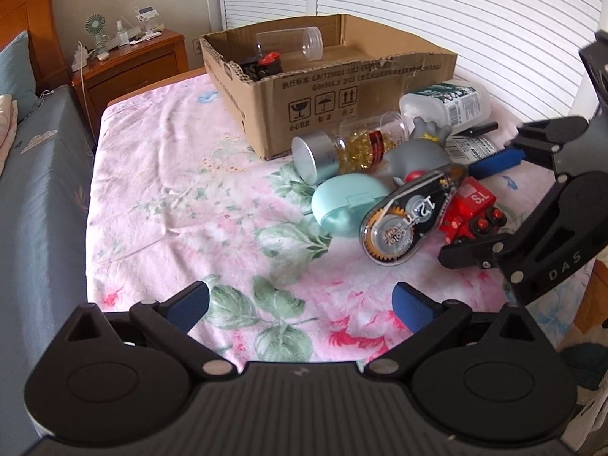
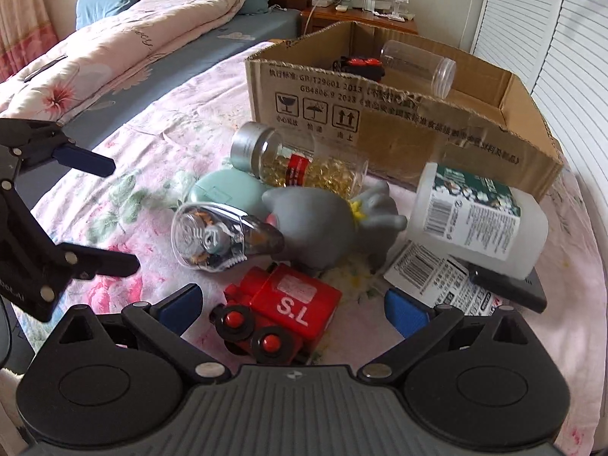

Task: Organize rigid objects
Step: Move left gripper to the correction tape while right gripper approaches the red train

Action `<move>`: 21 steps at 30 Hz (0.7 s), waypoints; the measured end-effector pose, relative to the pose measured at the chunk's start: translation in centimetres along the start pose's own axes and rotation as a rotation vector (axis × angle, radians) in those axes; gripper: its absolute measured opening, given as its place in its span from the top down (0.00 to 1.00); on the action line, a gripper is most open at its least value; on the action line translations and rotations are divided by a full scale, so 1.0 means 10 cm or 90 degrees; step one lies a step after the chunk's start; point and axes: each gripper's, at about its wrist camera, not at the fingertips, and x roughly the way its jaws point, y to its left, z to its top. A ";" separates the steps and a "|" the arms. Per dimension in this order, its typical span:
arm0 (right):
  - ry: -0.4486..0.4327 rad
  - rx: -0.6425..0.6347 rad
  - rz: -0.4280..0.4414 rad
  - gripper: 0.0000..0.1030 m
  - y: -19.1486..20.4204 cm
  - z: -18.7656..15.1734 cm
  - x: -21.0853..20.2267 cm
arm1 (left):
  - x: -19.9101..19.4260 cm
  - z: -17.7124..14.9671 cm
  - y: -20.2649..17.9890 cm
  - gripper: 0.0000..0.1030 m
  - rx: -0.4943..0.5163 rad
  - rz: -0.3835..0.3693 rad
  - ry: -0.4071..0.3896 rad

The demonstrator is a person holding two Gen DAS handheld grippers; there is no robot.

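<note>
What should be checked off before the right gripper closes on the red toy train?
1. Right gripper jaws open: ok.
2. Red toy train sits between the jaws: ok.
3. Jaws clear of the barcode card: cannot tell; the right pad sits very near its edge.
4. Train free of the correction tape and grey toy: ok, apart in this view.
5. Left gripper open and empty, back from the pile: ok.
6. Cardboard box has room: ok; only a clear jar and a dark toy show inside.
</note>
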 end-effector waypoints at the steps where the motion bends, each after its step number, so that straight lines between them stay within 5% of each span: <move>1: 0.004 0.003 -0.007 0.00 -0.03 -0.03 0.00 | -0.01 0.02 0.00 0.01 -0.001 0.002 -0.005; 13: -0.017 0.050 -0.034 0.00 -0.37 -0.30 -0.13 | 0.04 0.52 -0.14 0.01 -0.019 0.000 -0.074; 21: -0.029 0.041 -0.028 0.00 -0.38 -0.33 -0.16 | 0.24 0.60 -0.25 0.01 -0.013 -0.003 -0.040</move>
